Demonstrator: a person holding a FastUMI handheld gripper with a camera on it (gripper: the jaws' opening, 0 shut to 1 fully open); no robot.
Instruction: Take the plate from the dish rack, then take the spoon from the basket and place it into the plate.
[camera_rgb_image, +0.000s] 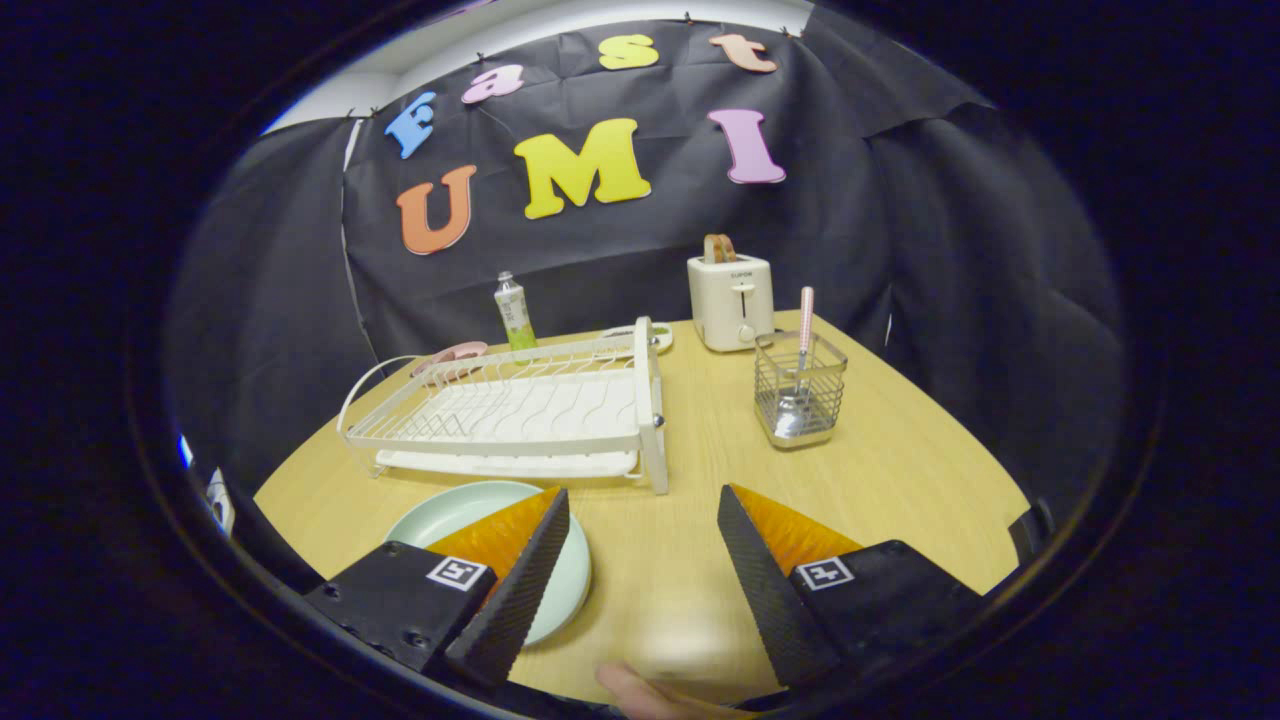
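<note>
Black cloth walls close in a round wooden table (900, 480) that carries everything. Low over the table's near edge, the gripper (640, 525) points level toward the far side, its two fingers spread wide apart with nothing between them but bare wood; a fingertip of the person's hand (640, 692) shows just beneath. One pale green plate (450, 508) lies flat on the table at the near edge, partly under the left finger. Just beyond it stands one white dish rack (520, 415), its wires holding nothing. Toward the table's right edge sits one wire basket (800, 390) with one pink-handled spoon (804, 330) upright in it. Near the far edge stand one toaster (731, 298) and one bottle (513, 312).
</note>
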